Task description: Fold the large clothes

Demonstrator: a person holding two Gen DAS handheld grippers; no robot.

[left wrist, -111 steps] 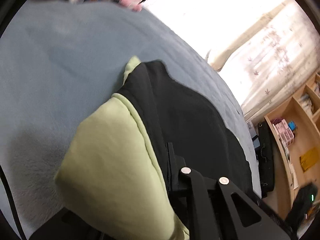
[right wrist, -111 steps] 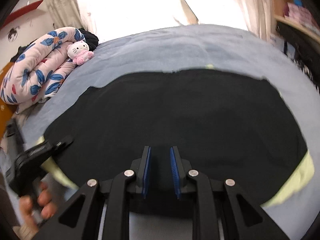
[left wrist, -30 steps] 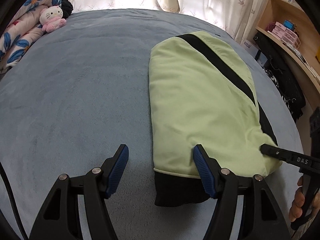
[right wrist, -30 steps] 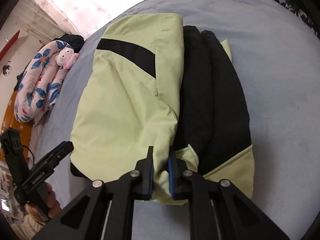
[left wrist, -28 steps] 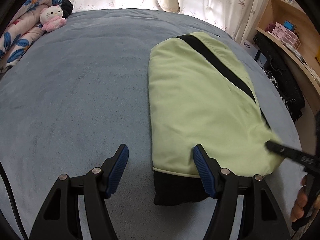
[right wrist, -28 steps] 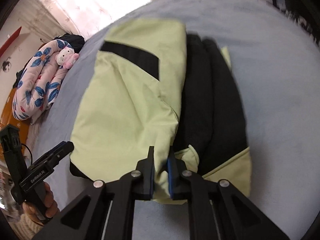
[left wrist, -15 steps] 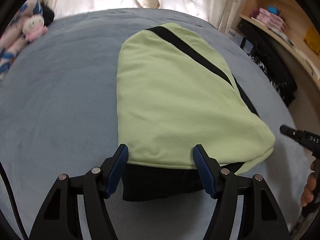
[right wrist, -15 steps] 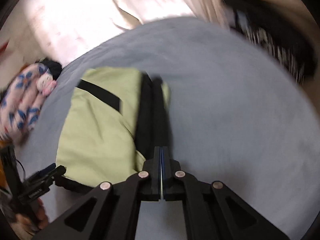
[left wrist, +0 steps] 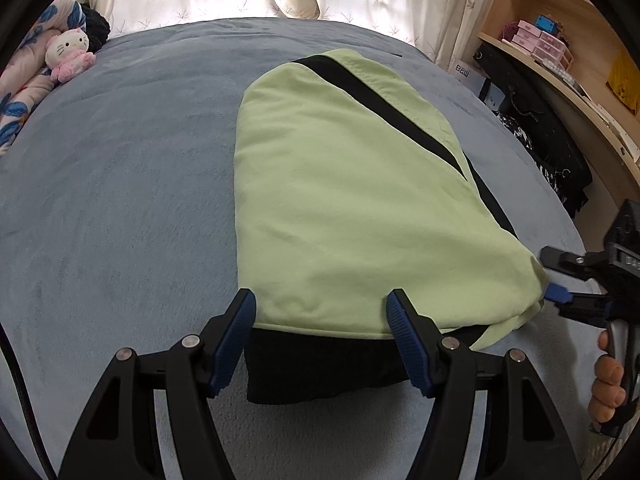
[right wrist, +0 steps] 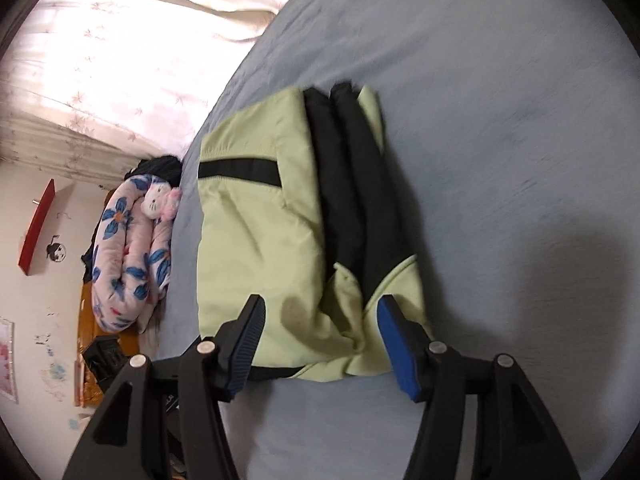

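The folded green-and-black jacket lies on the grey-blue bed, filling the centre of the left wrist view. The left tool hangs at the lower middle of that frame with its jaws spread wide, the jacket's black hem between them but not pinched. The right tool has just been opening; its blue pads stand apart on either side of the jacket's near green corner, gripping nothing. A plush cat sits on a flowered quilt at upper left, and a wooden shelf is at upper right.
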